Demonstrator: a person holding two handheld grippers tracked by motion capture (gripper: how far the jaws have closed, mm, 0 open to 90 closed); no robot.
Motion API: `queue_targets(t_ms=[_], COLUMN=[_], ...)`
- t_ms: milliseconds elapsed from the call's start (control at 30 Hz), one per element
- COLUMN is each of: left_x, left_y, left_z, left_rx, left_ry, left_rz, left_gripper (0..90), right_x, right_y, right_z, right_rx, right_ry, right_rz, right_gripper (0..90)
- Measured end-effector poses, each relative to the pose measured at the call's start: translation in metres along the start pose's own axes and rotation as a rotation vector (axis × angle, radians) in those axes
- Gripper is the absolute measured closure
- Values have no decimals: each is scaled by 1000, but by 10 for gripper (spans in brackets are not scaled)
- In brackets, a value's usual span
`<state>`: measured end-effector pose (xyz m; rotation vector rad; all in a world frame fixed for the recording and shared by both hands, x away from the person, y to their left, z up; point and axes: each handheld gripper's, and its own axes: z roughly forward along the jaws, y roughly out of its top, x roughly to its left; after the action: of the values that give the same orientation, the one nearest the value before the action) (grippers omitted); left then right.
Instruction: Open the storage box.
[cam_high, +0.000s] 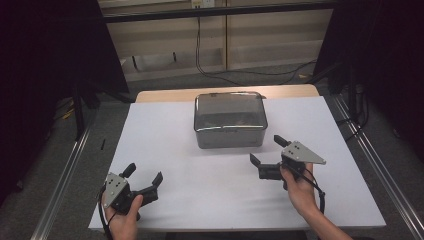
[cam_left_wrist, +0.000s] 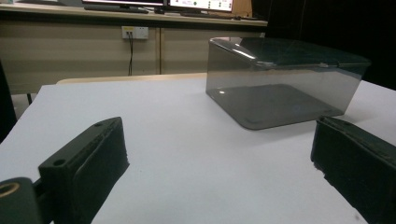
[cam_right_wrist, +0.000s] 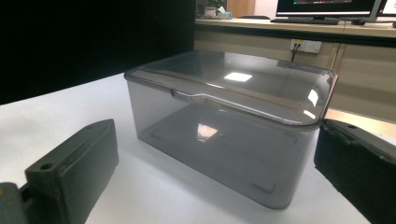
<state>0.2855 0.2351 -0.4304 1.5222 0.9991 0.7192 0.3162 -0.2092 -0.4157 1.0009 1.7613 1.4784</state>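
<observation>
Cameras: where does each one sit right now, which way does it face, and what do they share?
High view: above the person's side, facing forward and down on the white table; both hands, left gripper and right gripper show.
Left gripper view: low over the table, facing the smoky plastic box from farther off; own open jaws frame it.
Right gripper view: low and close, facing the box's corner; own open jaws show.
Shared: all three see the lidded box.

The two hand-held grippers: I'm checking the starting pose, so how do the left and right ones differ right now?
The left hand-held gripper sits near the table's front edge, far from the lidded smoky plastic box; the right hand-held gripper is farther forward, close beside that box. The left points diagonally toward the box; the right points leftward. Both are open and empty.
</observation>
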Motion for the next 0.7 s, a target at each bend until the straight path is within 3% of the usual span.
queue_targets(t_ms=[267, 567, 700], left_x=[0, 1, 1], left_y=[1, 1, 1], left_z=[0, -1, 0], left_rx=[-4, -6, -6], left_ry=[-9, -3, -4], left_rz=[-9, 4, -1], left_gripper=[34, 34, 34], right_x=[1, 9, 13], right_y=[14, 25, 30], right_z=[10, 27, 37], right_rx=[-18, -38, 2], right_ry=[9, 56, 66], right_rz=[-28, -55, -97], right_gripper=[0, 0, 11])
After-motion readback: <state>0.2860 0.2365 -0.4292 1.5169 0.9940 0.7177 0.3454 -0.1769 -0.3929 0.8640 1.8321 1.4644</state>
